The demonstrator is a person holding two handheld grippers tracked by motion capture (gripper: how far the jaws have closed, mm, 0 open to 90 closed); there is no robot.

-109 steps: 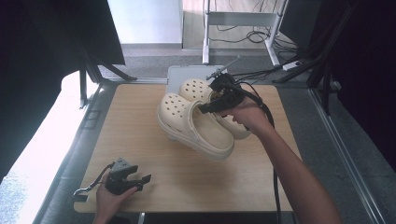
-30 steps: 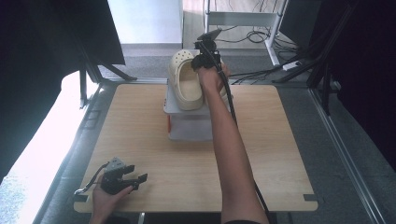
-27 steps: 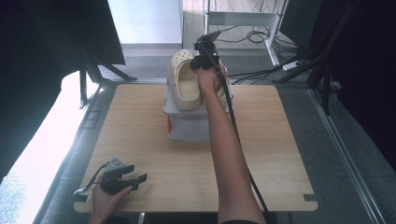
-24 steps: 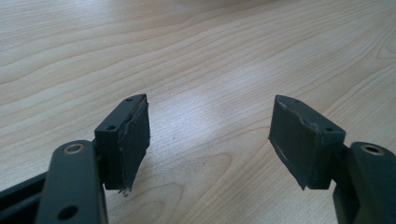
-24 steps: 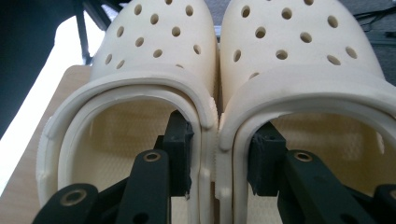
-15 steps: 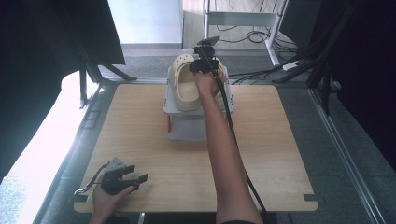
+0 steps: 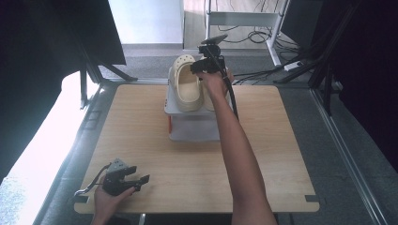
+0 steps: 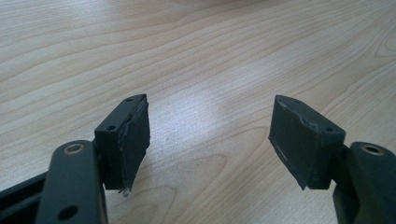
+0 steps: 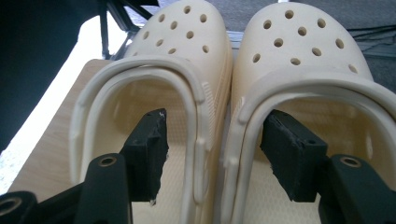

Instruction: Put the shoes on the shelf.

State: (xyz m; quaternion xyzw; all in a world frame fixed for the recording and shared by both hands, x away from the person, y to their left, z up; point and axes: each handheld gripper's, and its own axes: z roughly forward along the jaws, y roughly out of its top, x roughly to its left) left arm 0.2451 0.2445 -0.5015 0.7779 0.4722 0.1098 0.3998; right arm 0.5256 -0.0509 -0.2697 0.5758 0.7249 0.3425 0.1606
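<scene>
At the near left corner of the wooden table (image 7: 141, 140), the person's left hand (image 7: 107, 204) is resting with the left gripper (image 7: 133, 180) lying low over bare wood, its jaws standing wide apart with nothing between them. Farther back, the right arm is stretching across the table to a white box (image 7: 192, 126) near the far edge. A pair of cream clogs (image 7: 185, 86) is sitting side by side on top of that box, toes pointing away. The right gripper (image 9: 212, 154) is hovering over their heel ends, its jaws having just been opening: one pad is inside each clog, straddling the two touching inner walls without pressing them.
</scene>
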